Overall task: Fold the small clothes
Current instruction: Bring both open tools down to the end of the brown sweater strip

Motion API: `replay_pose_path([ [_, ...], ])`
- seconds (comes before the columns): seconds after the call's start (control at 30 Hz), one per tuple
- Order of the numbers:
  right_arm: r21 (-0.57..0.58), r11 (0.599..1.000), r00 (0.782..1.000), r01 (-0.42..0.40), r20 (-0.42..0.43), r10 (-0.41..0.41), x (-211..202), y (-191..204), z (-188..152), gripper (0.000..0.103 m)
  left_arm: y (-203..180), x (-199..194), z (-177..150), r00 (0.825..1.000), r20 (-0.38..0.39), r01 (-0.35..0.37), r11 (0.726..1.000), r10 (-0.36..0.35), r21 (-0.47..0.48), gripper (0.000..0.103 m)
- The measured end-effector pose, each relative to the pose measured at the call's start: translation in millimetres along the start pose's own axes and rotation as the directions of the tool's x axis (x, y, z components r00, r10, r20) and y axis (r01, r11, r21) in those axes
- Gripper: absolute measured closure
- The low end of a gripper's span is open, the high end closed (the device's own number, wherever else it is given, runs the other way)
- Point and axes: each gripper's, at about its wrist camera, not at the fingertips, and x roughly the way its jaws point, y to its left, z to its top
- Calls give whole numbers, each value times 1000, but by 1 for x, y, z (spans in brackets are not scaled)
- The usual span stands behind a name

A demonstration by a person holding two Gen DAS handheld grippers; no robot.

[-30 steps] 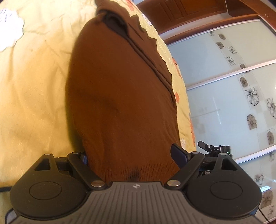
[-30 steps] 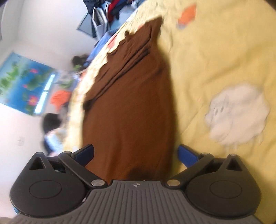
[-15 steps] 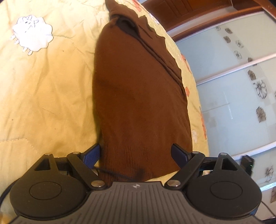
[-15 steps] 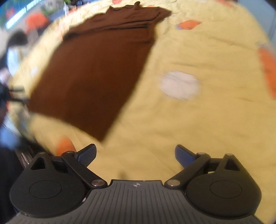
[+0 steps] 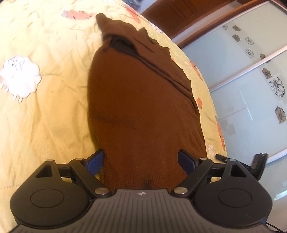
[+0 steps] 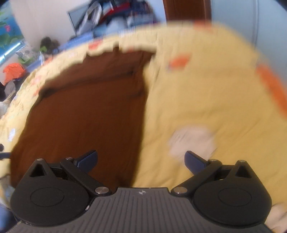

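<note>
A brown knitted garment (image 5: 143, 111) lies lengthwise on the yellow quilt (image 5: 44, 111), folded along its right side, neckline at the far end. My left gripper (image 5: 141, 161) hovers open over the near ribbed hem. Its blue pads (image 5: 95, 161) stand either side of the cloth without pressing it. In the blurred right wrist view the same garment (image 6: 89, 116) fills the left half. My right gripper (image 6: 141, 160) is open above the garment's right edge, one finger over brown cloth and the other over bare quilt. Neither gripper holds anything.
The quilt carries white sheep (image 5: 19, 77) and orange patches (image 6: 179, 61). Its scalloped edge runs close behind the garment. Beyond it stand pale sliding doors with flower prints (image 5: 251, 89). A black device (image 5: 258, 161) pokes up at the bed's right side. Cluttered shelves and clothes (image 6: 107, 16) fill the far room.
The left gripper has lifted, so more of the garment and quilt shows. The right gripper swung off the hem toward the bare quilt and now straddles the garment's right edge. Both stayed open.
</note>
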Motion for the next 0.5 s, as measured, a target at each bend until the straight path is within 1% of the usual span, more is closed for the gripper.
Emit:
replay_pose_path([
  [0.03,49,998,998,-48,-34,50,8,-3,-1,1,2,3,-2,1000,-9,-3,1000,3,-12,14],
  [0.07,108,988,991,-109,-65,117,14,-7,-3,0,4,6,-5,1000,-23,-2,1000,1,-24,14],
  [0.1,142,977,985,-159,-47,167,12,-7,-7,0,6,9,-7,999,-39,5,999,-6,-36,14],
  [0.13,174,960,971,-217,-59,230,6,-2,-16,0,7,10,-10,999,-31,26,999,-27,-36,14],
  [0.17,200,941,953,-273,-75,292,7,-2,-18,0,9,11,-12,998,-34,44,998,-46,-41,14],
  [0.27,273,892,911,-359,-107,399,10,1,-25,0,18,15,-15,989,-60,126,985,-133,-117,14],
  [0.33,295,868,887,-400,-113,447,11,4,-29,1,21,17,-16,985,-69,149,979,-160,-139,14],
  [0.37,300,859,880,-414,-108,462,9,4,-32,4,20,17,-17,984,-70,154,978,-164,-139,14],
  [0.4,311,851,875,-423,-103,472,10,4,-32,9,21,17,-17,982,-71,165,976,-176,-141,14],
  [0.43,325,843,871,-430,-98,482,9,3,-33,13,21,17,-18,979,-69,180,973,-191,-145,14],
  [0.47,332,838,868,-432,-99,486,9,1,-33,20,21,16,-19,977,-66,192,970,-203,-147,14],
  [0.5,334,839,869,-430,-98,485,7,-1,-34,25,21,15,-19,976,-62,198,969,-209,-145,14],
])
